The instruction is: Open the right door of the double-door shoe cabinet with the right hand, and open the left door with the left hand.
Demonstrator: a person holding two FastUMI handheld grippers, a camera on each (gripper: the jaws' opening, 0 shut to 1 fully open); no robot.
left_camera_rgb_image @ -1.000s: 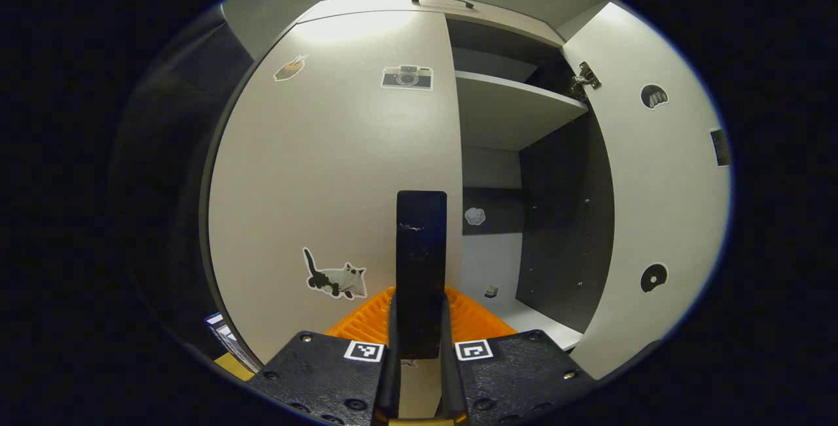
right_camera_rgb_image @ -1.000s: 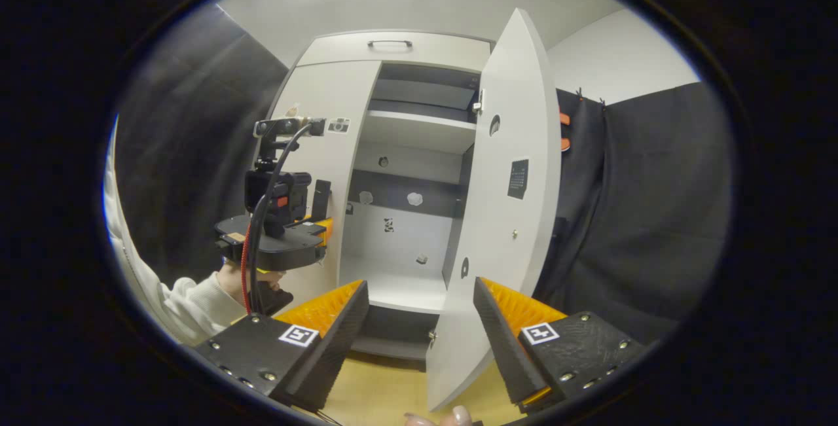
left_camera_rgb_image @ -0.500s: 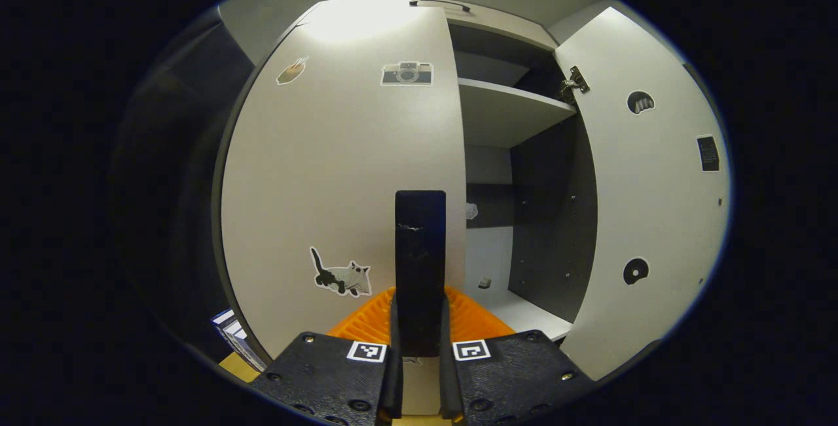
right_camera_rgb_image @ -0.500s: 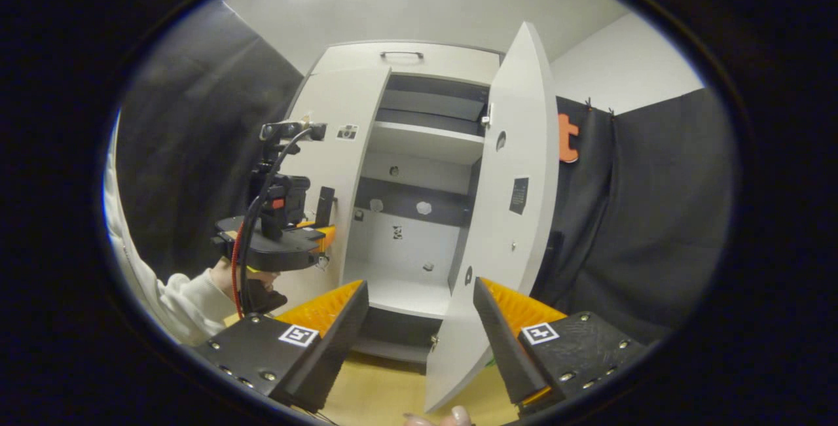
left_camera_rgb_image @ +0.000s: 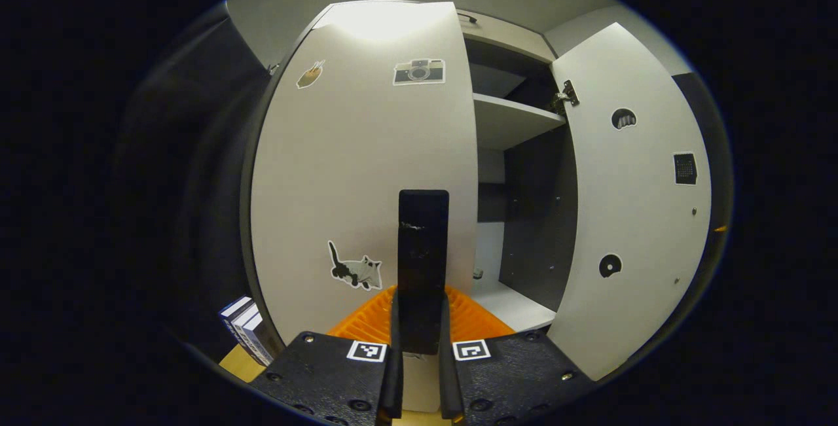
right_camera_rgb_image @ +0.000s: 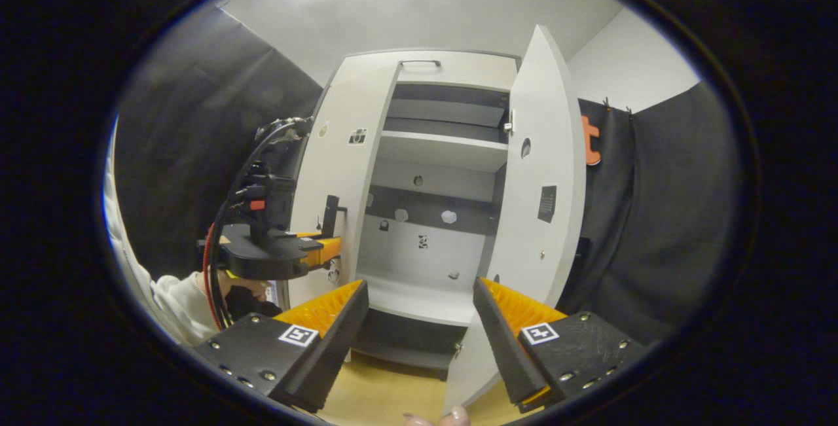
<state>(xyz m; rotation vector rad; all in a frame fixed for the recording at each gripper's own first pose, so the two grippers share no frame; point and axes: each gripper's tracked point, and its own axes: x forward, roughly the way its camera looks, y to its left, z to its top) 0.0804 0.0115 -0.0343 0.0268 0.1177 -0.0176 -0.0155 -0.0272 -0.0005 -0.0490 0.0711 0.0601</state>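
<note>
The white shoe cabinet's right door [right_camera_rgb_image: 540, 203] stands swung wide open, its inner face with stickers [left_camera_rgb_image: 635, 203] turned toward the left gripper view. The left door [left_camera_rgb_image: 366, 171] is pulled a little out from the cabinet front. Its upright black handle [left_camera_rgb_image: 423, 243] sits between my left gripper's [left_camera_rgb_image: 419, 321] fingers, which are shut on it. From the right gripper view, the left gripper [right_camera_rgb_image: 327, 246] hangs on that handle [right_camera_rgb_image: 331, 213] at the left door's [right_camera_rgb_image: 344, 184] edge. My right gripper [right_camera_rgb_image: 419, 292] is open, holding nothing, back from the cabinet.
Inside are a white shelf [right_camera_rgb_image: 438, 151] and a floor panel [right_camera_rgb_image: 412, 295] with small stickers on the back. A top drawer with a handle [right_camera_rgb_image: 419, 63] sits above. Boxes [left_camera_rgb_image: 245, 328] stand low left of the cabinet. A sleeve [right_camera_rgb_image: 170, 295] shows at left, over the wooden floor [right_camera_rgb_image: 386, 393].
The left door has swung outward with my left gripper on its handle, narrowing the gap seen in the left gripper view. The right gripper view has shifted slightly, still open.
</note>
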